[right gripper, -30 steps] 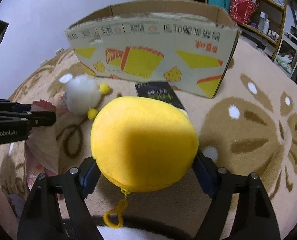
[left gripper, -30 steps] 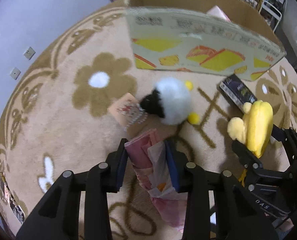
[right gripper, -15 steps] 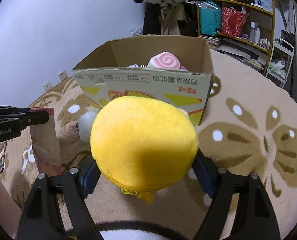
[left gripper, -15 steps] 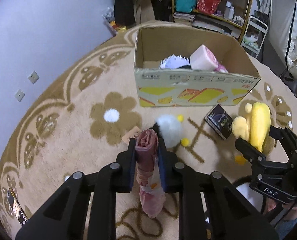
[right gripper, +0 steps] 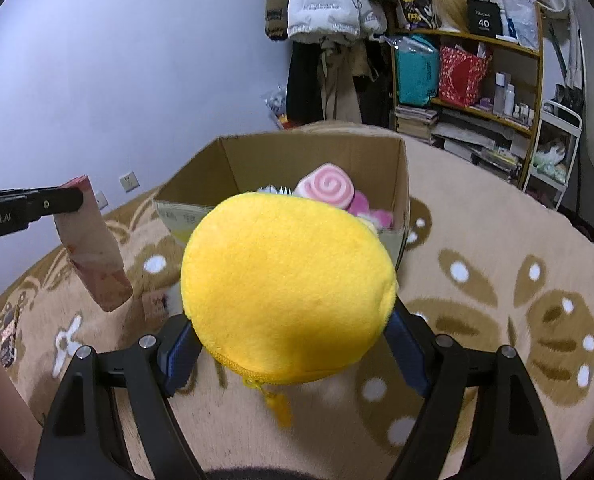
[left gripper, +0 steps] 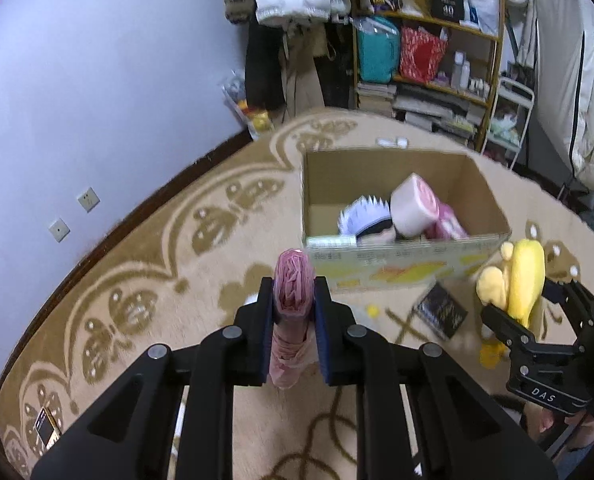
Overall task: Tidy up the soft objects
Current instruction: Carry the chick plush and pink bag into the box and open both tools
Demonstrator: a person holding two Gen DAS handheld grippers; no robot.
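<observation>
- The left gripper (left gripper: 295, 304) is clamped tight on a folded pink cloth bundle (left gripper: 293, 280), pinched between its blue-lined jaws; the bundle's crumpled top sticks up past the fingertips and its tail hangs below them, clear of the carpet.
- The right gripper (right gripper: 293, 332) grasps a round yellow plush (right gripper: 289, 284), jaws set wide around its sides; a small yellow zipper tag dangles under it, between the two fingers.
- Ahead of both grippers stands an open cardboard box (left gripper: 381, 168) on the patterned beige carpet (left gripper: 145, 264). Inside lie a pink swirl-roll plush (right gripper: 325, 190), a white spiky-haired plush (left gripper: 363, 216) and something else pink, bunched toward the box's right half.
- Seen from the left gripper, the yellow plush (left gripper: 525, 276) and the right gripper (left gripper: 529, 316) are off to the right, near the box's front right corner.
- Between the two grippers, on the carpet before the box, lies a small black packet (left gripper: 441, 312).
- From the right gripper, the pink bundle (right gripper: 93, 248) hangs off to the left, held by the left gripper's finger (right gripper: 29, 206).
- Beyond the box are a cluttered shelf (right gripper: 477, 80) and hanging coats (right gripper: 325, 8).
</observation>
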